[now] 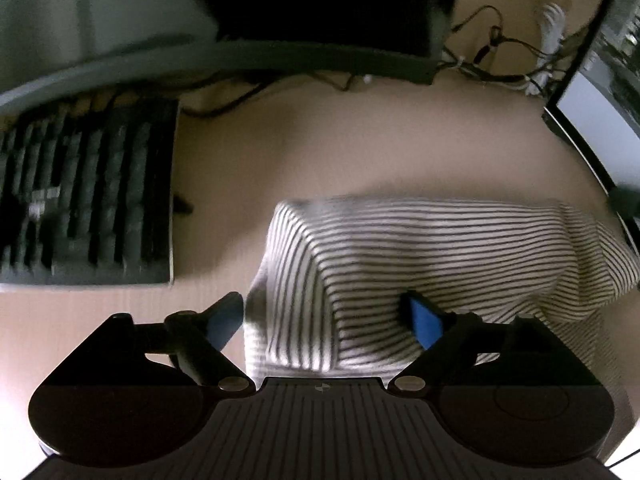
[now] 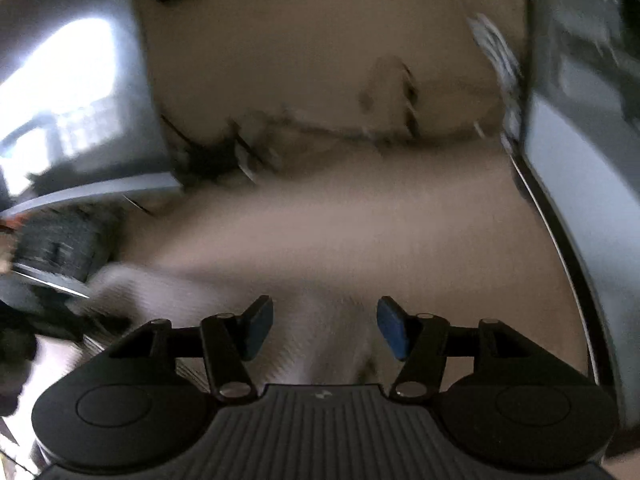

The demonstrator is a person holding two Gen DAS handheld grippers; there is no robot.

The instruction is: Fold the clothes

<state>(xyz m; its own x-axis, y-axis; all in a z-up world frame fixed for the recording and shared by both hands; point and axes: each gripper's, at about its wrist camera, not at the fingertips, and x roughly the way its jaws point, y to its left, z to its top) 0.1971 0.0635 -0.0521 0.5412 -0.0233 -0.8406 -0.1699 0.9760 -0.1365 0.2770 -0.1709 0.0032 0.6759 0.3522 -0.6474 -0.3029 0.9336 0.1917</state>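
A folded garment (image 1: 420,256) with thin black and white stripes lies on the beige desk (image 1: 320,148), in the lower middle and right of the left wrist view. My left gripper (image 1: 325,320) stands wide open over its near left part. The left blue pad (image 1: 226,320) sits just off the cloth's left edge and the right pad (image 1: 424,322) is above the cloth, neither pressing on it. In the blurred right wrist view the pale cloth (image 2: 320,340) shows under my right gripper (image 2: 326,328), which is open with nothing pinched.
A dark keyboard (image 1: 88,200) lies left of the garment. A monitor foot (image 1: 280,60) and tangled cables (image 1: 500,56) run along the back. A screen (image 1: 592,132) stands at the right edge, and also fills the right wrist view's right side (image 2: 580,200).
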